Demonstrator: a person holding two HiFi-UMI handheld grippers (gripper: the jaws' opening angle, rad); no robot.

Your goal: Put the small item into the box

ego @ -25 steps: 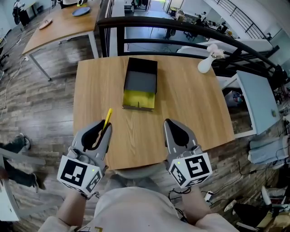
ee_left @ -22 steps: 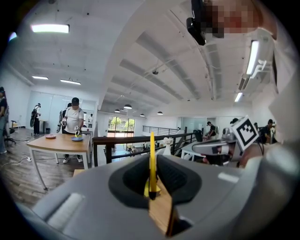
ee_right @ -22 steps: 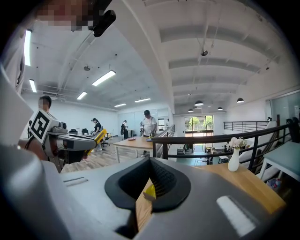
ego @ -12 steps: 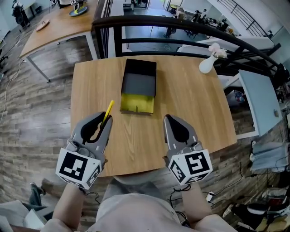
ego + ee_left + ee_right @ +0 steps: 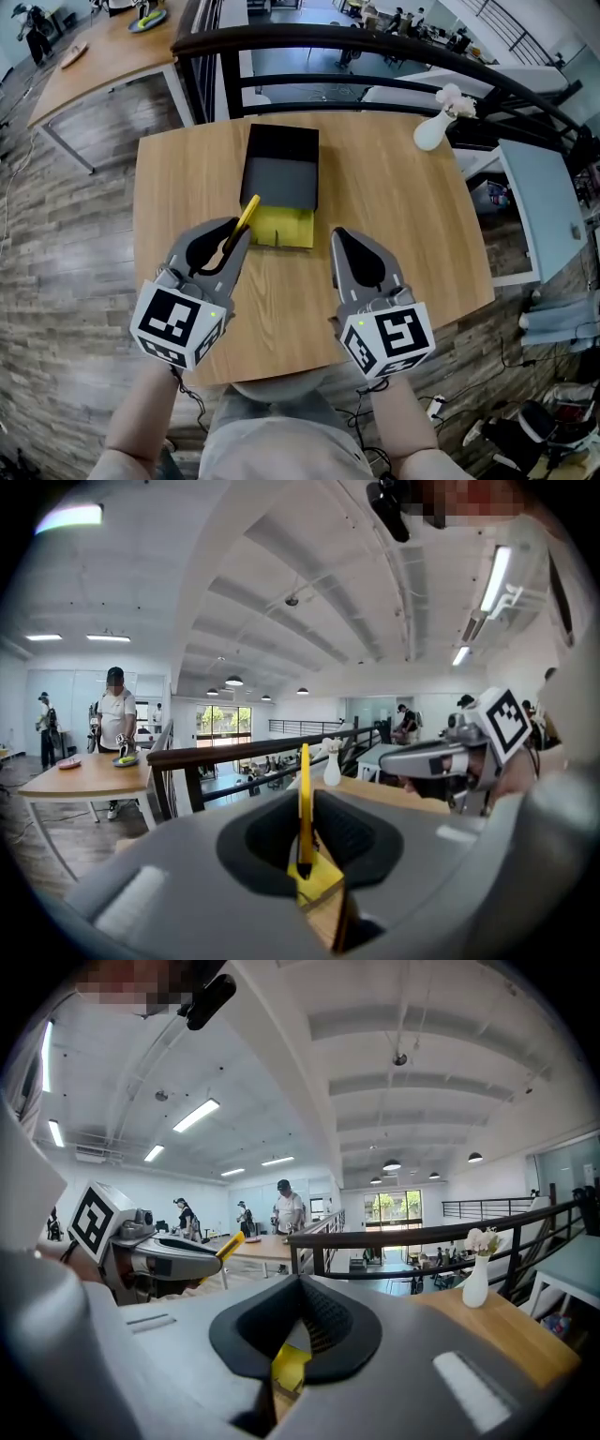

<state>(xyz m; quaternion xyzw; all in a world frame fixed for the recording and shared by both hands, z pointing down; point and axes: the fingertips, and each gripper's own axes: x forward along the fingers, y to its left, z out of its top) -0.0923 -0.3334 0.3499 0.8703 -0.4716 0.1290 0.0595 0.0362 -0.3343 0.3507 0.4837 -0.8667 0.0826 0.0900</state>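
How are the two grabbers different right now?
The left gripper is shut on a thin yellow stick; the right gripper is shut on nothing. In the head view, the left gripper's stick reaches the box, while the right gripper points at bare table beside it. Both are grey, each with a marker cube.

Box on table centre, vase far right — left gripper with strip, right gripper, both before box.
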